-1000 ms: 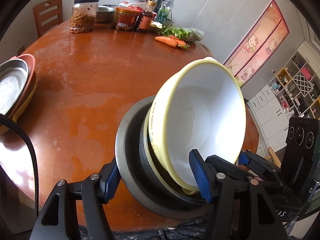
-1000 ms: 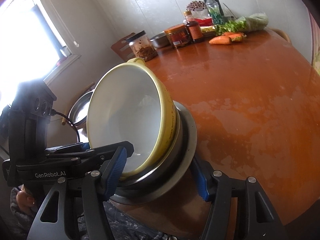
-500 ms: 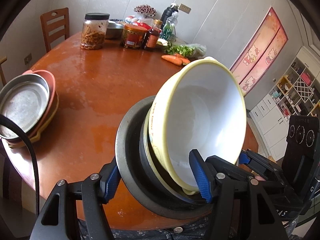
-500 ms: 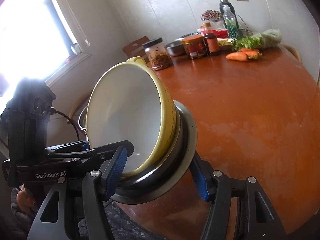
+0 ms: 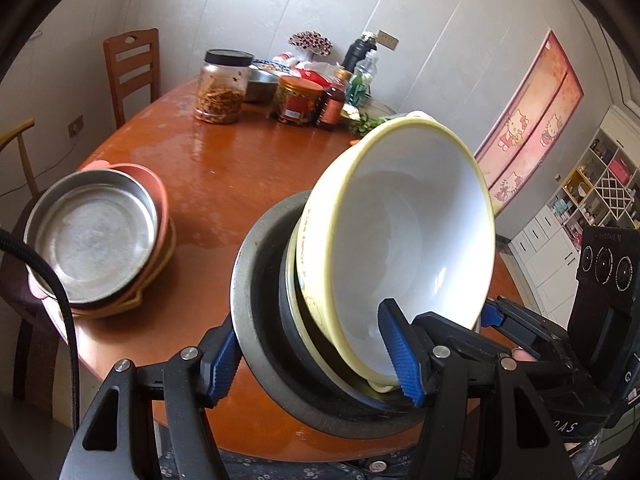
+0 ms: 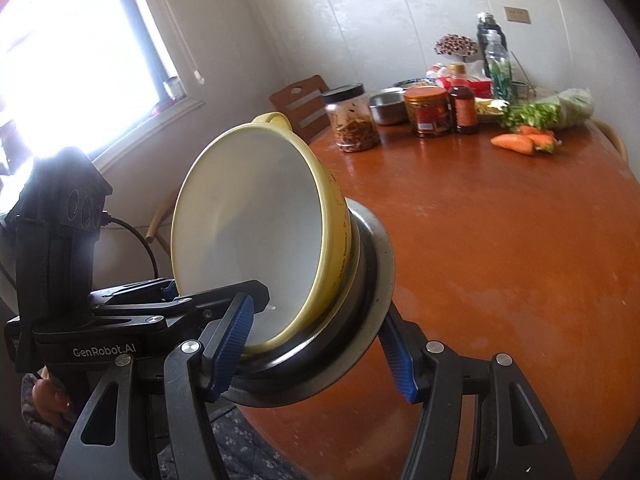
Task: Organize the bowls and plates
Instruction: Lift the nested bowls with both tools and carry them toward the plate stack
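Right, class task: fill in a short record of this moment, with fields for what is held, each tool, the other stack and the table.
held: nested stack tipped on its side, yellow bowl innermost, steel bowl outermost
left tool: clamped across the stack's rims
right tool: clamped across the same stack
other stack: steel plate on pink plate
table: jars, bottles, carrots at far edge

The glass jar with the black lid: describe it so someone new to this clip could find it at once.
Look to the far edge of the round wooden table, where a cluster of food containers stands by the wall. The glass jar is at the left end of that cluster, nearest the wooden chair. Unlike the red-labelled jar and the small dark bottle beside it, it is clear, black-lidded and holds brownish strips.
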Tool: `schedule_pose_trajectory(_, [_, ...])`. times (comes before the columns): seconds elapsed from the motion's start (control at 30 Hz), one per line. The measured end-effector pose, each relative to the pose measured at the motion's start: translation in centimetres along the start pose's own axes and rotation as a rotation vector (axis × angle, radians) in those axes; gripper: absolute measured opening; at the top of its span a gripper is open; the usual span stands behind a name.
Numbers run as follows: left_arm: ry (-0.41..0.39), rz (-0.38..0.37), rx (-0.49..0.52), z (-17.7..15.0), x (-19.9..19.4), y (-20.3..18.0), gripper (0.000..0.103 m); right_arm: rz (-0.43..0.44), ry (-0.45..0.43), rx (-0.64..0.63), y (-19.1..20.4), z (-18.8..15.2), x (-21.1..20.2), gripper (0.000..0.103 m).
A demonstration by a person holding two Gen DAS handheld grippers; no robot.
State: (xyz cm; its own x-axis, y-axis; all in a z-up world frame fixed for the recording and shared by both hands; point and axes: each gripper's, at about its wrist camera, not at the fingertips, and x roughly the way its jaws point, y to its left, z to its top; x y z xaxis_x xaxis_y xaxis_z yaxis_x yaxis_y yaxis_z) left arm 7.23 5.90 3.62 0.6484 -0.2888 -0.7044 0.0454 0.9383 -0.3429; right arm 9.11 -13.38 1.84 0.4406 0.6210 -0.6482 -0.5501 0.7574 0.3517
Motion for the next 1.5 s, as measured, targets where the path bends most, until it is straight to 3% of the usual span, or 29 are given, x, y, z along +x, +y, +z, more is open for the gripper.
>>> schedule_pose_trajectory(0.47, [-0.032,0.03,-0.054,1.1,-0.8,4.9,0.064,0.035,0.015,-0.074,3.0,2.7,4.4,0.064])
schedule_pose_trajectory(0.83, [-0.049,0.072,-0.087,4.1,-1.3,8.8,0.064,0.079,0.034,-0.084,4.6,6.0,8.8,0.064])
schedule_pose_trajectory(1.5, [-0.069,0.192,-0.155,6.0,-4.2,14.8,0.064,0.193,0.084,-0.134,9.7,9.8,15.0,0.063])
